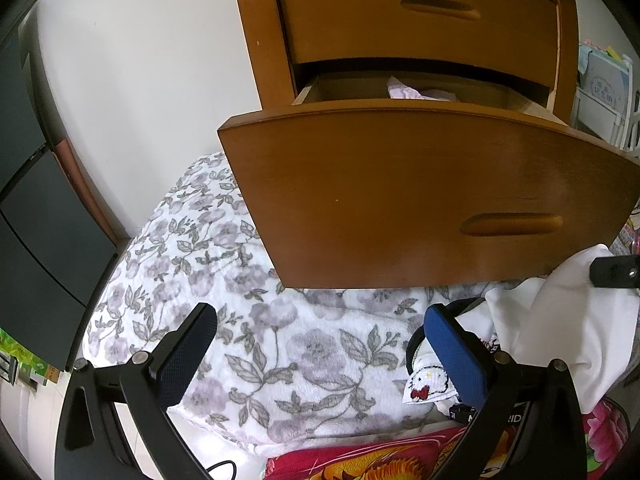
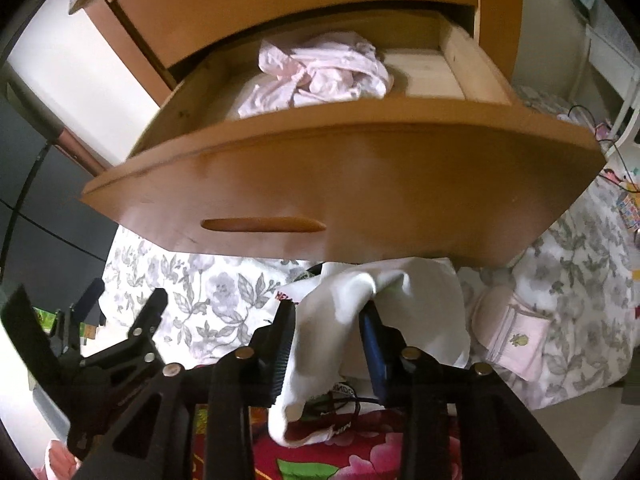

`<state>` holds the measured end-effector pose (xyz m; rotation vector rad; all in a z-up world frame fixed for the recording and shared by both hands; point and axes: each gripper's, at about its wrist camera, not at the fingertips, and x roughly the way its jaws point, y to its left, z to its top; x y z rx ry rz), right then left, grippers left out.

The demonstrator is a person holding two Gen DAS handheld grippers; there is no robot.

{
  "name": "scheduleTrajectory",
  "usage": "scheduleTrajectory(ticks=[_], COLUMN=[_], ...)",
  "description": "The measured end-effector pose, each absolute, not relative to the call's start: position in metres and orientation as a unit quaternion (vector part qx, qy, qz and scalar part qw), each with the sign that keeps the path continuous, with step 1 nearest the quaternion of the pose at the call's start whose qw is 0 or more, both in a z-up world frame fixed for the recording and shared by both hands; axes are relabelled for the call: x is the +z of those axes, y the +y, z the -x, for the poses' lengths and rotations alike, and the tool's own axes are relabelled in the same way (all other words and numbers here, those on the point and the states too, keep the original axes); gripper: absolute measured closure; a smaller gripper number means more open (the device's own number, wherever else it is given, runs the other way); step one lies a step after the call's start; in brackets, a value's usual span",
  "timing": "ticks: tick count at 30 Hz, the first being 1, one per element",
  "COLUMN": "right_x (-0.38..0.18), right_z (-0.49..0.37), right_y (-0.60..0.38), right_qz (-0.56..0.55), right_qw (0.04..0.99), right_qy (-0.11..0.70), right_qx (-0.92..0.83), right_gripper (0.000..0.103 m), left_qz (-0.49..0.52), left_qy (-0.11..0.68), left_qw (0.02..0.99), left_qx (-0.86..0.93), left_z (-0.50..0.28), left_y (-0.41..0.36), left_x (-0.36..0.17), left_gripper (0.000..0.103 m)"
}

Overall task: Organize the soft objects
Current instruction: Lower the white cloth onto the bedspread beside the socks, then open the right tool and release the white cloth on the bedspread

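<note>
A white cloth (image 2: 420,300) lies bunched on the bed below the open wooden drawer (image 2: 360,184). My right gripper (image 2: 327,308) points down at it, jaws apart. The cloth hangs loosely between the fingers and drapes over the blue-padded one (image 2: 374,344); the pads do not squeeze it. Crumpled pale pink clothes (image 2: 320,76) lie inside the drawer. My left gripper (image 1: 320,314) is open wide over the floral blanket (image 1: 280,340) with nothing between its fingers. Its right finger (image 1: 456,352) is beside a small white item with a cartoon cat face (image 1: 424,384). The white cloth (image 1: 560,320) shows at the right.
The drawer front (image 1: 400,200) juts out over the bed; a shut drawer (image 1: 420,12) sits above it. A folded pink garment (image 2: 512,336) lies on the blanket at the right. A red flowered cover (image 2: 360,456) is nearest me. Dark cabinet doors (image 1: 36,220) stand at the left.
</note>
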<state>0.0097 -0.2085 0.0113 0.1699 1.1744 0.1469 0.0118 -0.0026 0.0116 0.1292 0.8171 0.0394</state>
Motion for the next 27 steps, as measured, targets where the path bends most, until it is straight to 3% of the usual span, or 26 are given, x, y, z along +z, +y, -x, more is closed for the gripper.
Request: scheduleTrajectory(ticks=[15,20,27], right_x=[0.059,0.065,0.055], right_z=[0.018,0.022,0.022], right_y=[-0.203,-0.208,-0.221], right_qz=[-0.058,-0.050,-0.058], right_qw=[0.855,0.862,0.857], right_qy=[0.512,0.502,0.513], right_qx=[0.062,0.040,0.011], right_gripper=[0.062,0.031,0.021], left_qz=[-0.061,-0.061,-0.060], left_qy=[0.398,0.399,0.398], left_qw=[0.915,0.915,0.915], left_qx=[0.019,0.019,0.019], left_z=[-0.012,-0.012,-0.013], left_y=[-0.001,-0.001,-0.002], left_x=[0.012,0.012,0.012], left_gripper=[0.000,0.000,0.000])
